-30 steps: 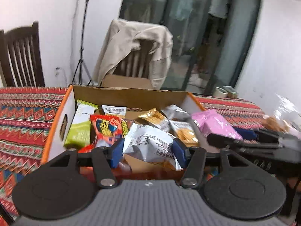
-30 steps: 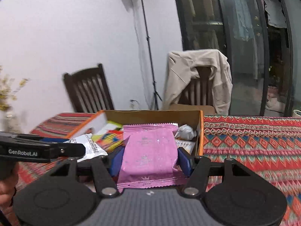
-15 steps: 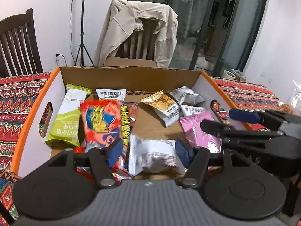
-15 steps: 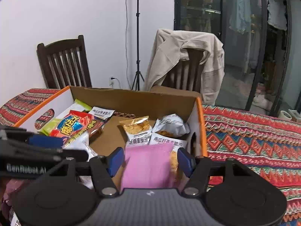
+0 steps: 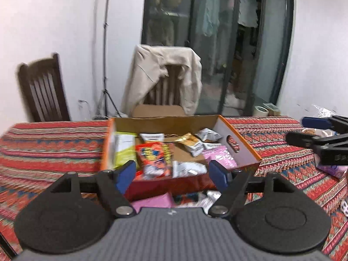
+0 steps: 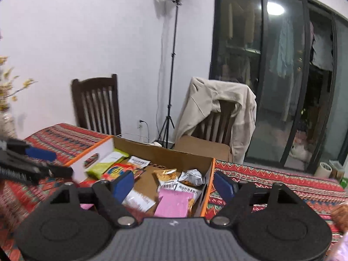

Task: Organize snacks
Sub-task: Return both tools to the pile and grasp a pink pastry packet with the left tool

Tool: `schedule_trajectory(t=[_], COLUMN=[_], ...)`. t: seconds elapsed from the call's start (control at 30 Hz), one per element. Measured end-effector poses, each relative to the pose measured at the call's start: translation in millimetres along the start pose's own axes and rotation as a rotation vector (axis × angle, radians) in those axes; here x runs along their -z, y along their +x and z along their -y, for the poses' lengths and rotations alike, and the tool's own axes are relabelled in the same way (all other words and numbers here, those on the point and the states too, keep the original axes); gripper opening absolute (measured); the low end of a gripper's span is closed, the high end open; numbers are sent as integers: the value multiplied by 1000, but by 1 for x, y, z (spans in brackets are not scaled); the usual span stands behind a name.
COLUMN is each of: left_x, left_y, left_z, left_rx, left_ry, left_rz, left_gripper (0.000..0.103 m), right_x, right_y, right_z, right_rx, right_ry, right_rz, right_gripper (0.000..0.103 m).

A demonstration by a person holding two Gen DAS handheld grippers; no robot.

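Both the left gripper (image 5: 174, 173) and right gripper (image 6: 173, 184) hover spread and empty at frame centre over the snack-filled cardboard box (image 5: 243, 145).

Legible text: none. Snack packets (image 6: 139, 162) in the cardboard box (image 6: 165, 154): dark print present, too blurred to read. White lettering on left gripper (image 6: 32, 165) body: unreadable.

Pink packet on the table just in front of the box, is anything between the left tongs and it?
Nothing visible blocks it. The left tongs are open and empty above the pink packet, which lies outside the cardboard box, against its near wall.
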State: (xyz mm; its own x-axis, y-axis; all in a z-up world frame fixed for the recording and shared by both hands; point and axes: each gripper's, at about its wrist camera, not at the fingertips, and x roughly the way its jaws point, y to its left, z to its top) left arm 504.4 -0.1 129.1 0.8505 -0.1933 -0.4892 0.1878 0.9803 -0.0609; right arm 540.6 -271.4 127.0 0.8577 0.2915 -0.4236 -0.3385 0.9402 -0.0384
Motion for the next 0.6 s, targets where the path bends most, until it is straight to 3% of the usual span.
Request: schedule_trajectory(t=[0.27,0.43,0.6], left_x=[63,114,160], left_y=[-109,-154,-179], left_z=[10,12,15], left_rx=[-94,-99,-136], left_ry=[42,-10,-37], left_rz=[106,92,52], left_gripper=[84,86,88], right_x=[33,71,117], right_y=[-100,-146,-167], right_z=[-19,-40,-65], right_rx=[-29,-81,-91], right_ry=[-3,-17,-29], right_rz=[75,79,-6], right_gripper=[91,91,91])
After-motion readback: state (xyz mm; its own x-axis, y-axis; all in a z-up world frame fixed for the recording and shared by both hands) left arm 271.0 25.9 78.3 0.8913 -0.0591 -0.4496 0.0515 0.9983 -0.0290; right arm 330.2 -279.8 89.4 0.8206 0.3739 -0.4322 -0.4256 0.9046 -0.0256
